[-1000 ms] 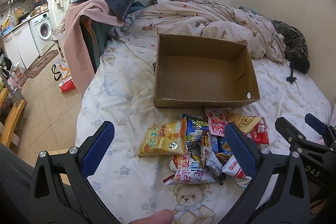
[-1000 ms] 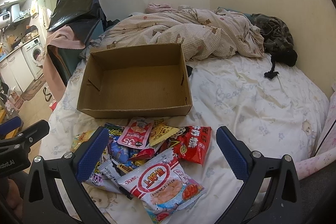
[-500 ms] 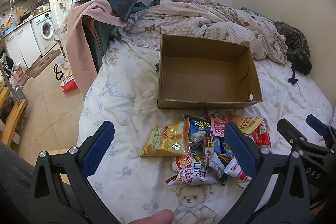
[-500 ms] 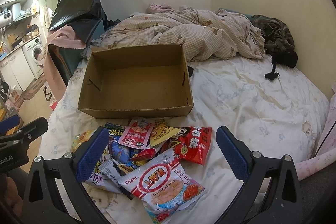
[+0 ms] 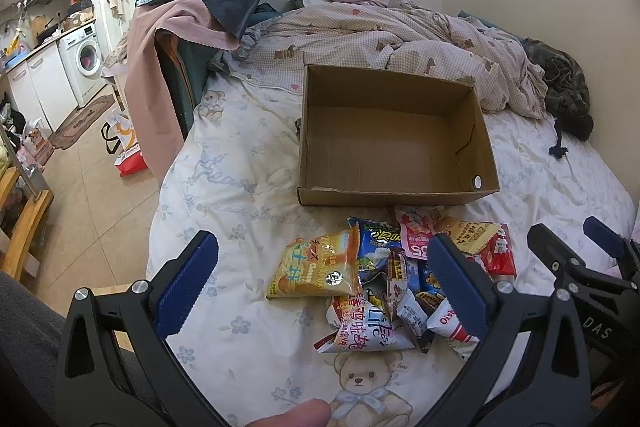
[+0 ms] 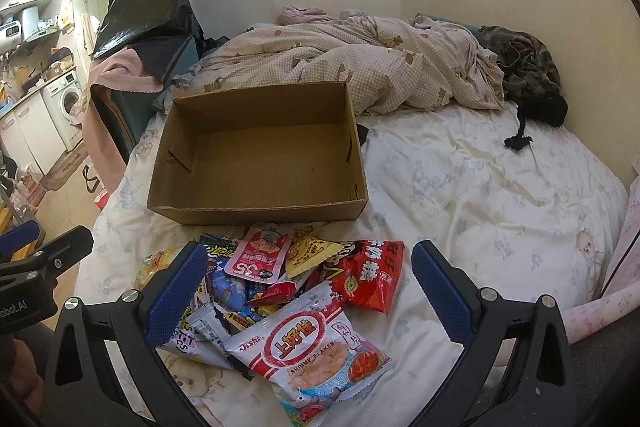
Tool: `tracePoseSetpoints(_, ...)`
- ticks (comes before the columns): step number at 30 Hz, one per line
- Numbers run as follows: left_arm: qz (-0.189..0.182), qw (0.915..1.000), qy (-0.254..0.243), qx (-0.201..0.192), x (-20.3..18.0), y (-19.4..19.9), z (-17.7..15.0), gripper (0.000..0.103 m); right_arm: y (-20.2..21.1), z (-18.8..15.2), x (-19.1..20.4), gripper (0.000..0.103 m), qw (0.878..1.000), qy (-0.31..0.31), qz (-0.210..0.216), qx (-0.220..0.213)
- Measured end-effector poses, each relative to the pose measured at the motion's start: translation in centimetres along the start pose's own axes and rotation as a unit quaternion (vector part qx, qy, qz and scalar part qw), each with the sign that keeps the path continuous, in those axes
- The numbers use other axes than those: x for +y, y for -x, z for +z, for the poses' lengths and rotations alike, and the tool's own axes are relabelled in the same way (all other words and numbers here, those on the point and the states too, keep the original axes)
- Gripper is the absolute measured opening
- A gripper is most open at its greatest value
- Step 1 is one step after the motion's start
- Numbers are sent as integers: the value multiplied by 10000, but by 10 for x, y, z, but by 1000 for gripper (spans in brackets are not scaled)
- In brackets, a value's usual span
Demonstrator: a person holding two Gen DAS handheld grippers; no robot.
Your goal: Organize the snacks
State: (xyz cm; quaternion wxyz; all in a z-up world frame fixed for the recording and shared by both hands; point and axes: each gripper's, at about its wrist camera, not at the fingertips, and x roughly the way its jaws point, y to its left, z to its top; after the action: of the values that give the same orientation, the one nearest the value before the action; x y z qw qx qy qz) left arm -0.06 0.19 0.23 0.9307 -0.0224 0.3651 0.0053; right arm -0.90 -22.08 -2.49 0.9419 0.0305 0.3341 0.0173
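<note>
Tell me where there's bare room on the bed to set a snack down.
Free: the sheet right of the cardboard box and red packet, and the strip left of the yellow cheese bag. The box is empty. Crowded: the snack pile against the box's near wall.

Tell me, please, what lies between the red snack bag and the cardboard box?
In the right wrist view, only bare bedsheet separates the red snack bag from the cardboard box.
</note>
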Motion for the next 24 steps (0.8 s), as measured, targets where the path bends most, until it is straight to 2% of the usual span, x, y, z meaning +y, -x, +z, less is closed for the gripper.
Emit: tracePoseSetpoints(24, -37, 10000, 9, 61, 2, -3, -3, 103, -2, 0, -1, 103, 10000, -32, 12, 54)
